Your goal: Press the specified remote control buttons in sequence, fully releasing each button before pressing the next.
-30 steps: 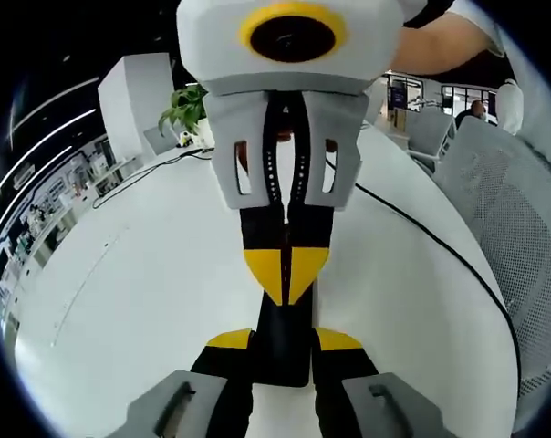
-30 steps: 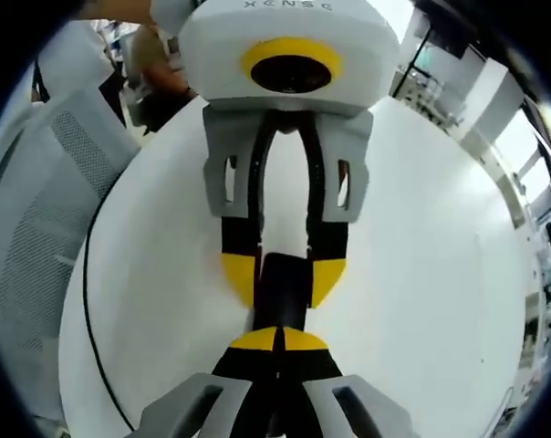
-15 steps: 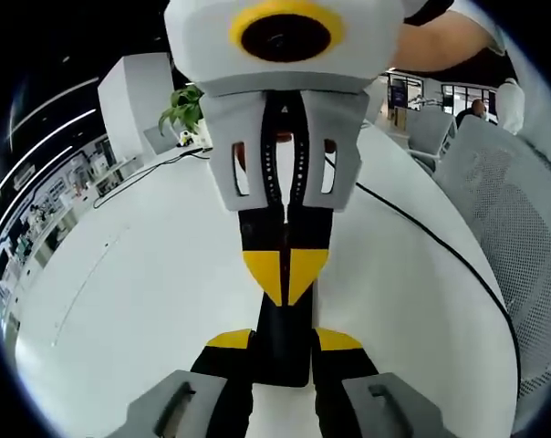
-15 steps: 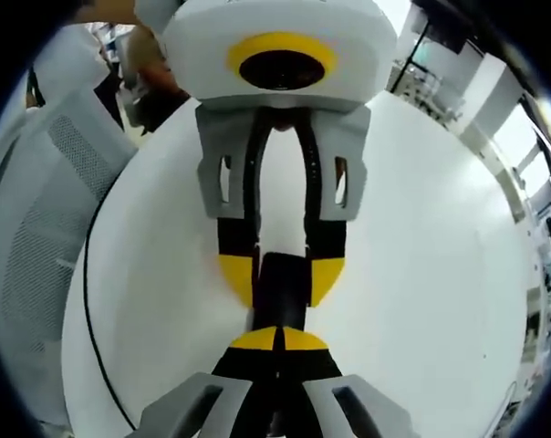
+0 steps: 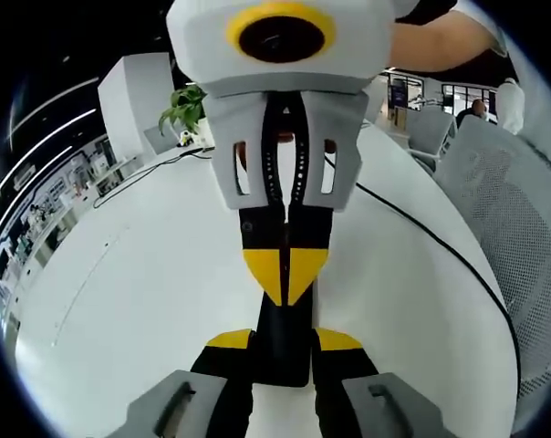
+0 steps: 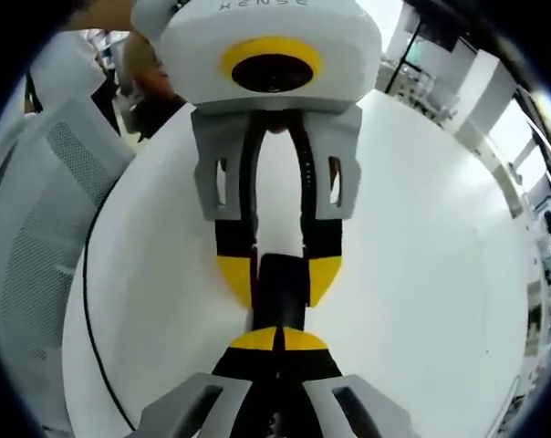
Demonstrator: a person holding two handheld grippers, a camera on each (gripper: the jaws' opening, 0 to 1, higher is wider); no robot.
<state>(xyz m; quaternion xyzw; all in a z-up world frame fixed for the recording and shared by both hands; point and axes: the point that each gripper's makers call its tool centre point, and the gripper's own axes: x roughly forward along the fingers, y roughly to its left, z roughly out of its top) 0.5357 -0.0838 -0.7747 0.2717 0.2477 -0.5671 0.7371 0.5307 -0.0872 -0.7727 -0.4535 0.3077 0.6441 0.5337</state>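
In the left gripper view, a slim black remote (image 5: 284,358) lies lengthwise over the white table (image 5: 148,274), with my left gripper (image 5: 283,339) shut on it, one yellow tip on each side. My right gripper (image 5: 285,274) reaches in from the top of that view. Its jaws are shut, and its joined yellow tips rest on the remote's upper face. In the right gripper view, my right gripper (image 6: 277,339) shows shut tips over the near end of the remote (image 6: 280,287). My left gripper (image 6: 279,274) clamps it from the far side. The buttons are hidden.
A black cable (image 5: 421,228) runs across the table toward a grey mesh chair (image 5: 513,210). A potted plant (image 5: 186,108) stands at the table's far edge. A person's arm (image 5: 440,41) holds the right gripper. The same chair (image 6: 38,219) and cable (image 6: 88,301) are in the right gripper view.
Only slight wobble. The tips of both grippers stay where they were on the remote.
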